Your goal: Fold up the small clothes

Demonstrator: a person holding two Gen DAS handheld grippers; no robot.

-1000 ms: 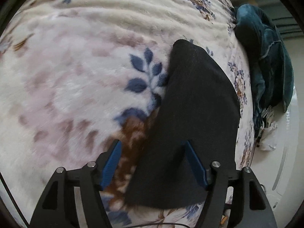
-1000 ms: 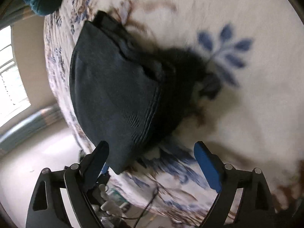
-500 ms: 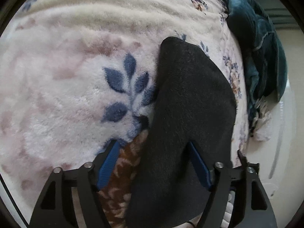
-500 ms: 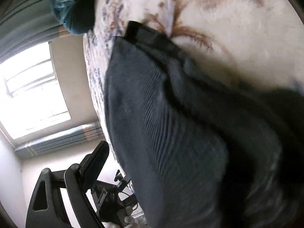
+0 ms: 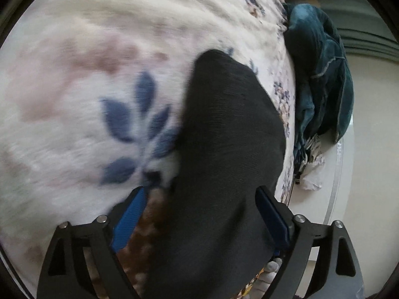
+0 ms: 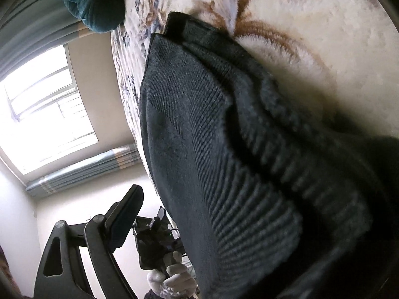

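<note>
We are holding our left gripper (image 5: 199,206) over the dark cloth (image 5: 224,162) that is lying on the blanket (image 5: 99,62). Its jaws have just been opening and are standing wide around the cloth. Our right gripper seems wide open too; cloth is hiding one finger.

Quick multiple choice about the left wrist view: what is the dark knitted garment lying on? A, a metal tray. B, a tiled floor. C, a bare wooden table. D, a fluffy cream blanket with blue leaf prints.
D: the dark knitted garment lies on a fluffy cream blanket printed with blue leaves, which spreads beside and behind it.
</note>
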